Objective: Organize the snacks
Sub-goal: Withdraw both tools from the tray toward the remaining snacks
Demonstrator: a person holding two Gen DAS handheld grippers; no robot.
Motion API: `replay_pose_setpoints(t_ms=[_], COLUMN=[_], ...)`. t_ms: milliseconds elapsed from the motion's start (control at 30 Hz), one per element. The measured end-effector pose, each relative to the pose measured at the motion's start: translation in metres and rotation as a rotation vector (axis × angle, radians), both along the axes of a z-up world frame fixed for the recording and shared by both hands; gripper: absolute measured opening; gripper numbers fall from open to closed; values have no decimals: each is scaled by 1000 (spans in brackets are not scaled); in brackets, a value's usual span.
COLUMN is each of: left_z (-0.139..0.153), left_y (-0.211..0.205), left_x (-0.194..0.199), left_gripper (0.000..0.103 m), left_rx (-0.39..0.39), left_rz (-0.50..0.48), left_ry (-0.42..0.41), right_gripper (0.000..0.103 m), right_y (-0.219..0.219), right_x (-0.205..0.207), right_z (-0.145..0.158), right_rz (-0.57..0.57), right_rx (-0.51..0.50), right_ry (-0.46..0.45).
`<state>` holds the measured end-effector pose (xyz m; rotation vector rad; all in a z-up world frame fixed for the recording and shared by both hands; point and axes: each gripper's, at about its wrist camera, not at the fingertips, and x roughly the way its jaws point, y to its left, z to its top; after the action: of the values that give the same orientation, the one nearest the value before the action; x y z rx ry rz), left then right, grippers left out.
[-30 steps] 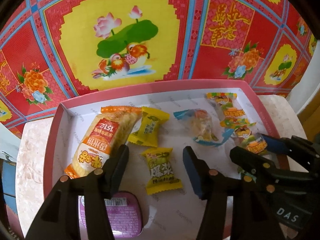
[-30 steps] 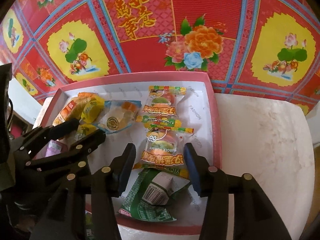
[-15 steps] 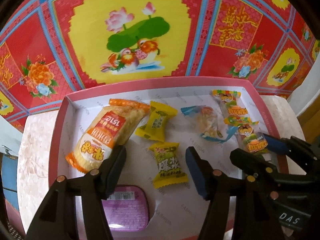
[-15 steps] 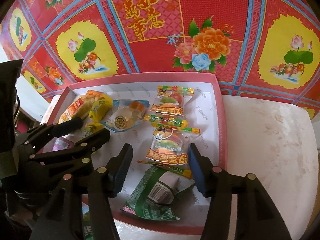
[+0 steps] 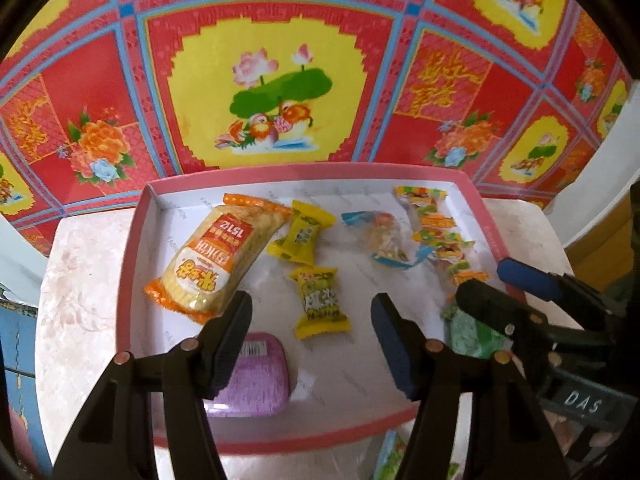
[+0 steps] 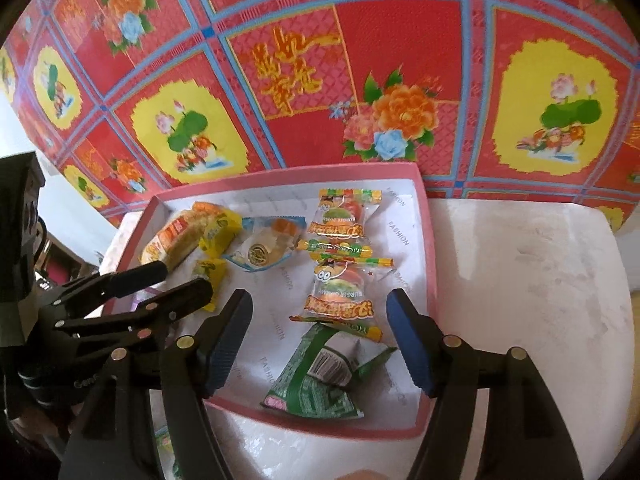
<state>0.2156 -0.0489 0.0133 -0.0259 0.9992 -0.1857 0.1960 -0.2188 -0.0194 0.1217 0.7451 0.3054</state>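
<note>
Hovering low in frame, our left gripper (image 5: 312,344) and right gripper (image 6: 320,340) gape wide, holding nothing; snacks lie mid-frame in the pink tray (image 5: 132,264).

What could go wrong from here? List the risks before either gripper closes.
1. The left gripper and right gripper hang open close together over the pink tray; they might collide.
2. The burger gummy packs overlap the green packet, so a grab may lift both.
3. The green packet lies near the tray's front wall and could snag.
</note>
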Motion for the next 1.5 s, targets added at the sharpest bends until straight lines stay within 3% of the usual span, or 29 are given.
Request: replay_pose_setpoints(t_ms=[533, 1033, 1500], left_z=[42, 35, 12], left_y=[42, 64, 61], left_x=[-54, -84, -107], left_gripper=[65, 65, 65], left_rx=[-7, 11, 27], left_rz=[39, 113, 83], left_ry=[-74, -59, 2], right_gripper=[71, 71, 71], right_y=[6, 1, -21], right_x=[-51, -84, -109], right_z=[24, 8, -15], right_rz=[3, -5, -41], right_rx=[-32, -58, -97], right_ry=[-42, 7, 54])
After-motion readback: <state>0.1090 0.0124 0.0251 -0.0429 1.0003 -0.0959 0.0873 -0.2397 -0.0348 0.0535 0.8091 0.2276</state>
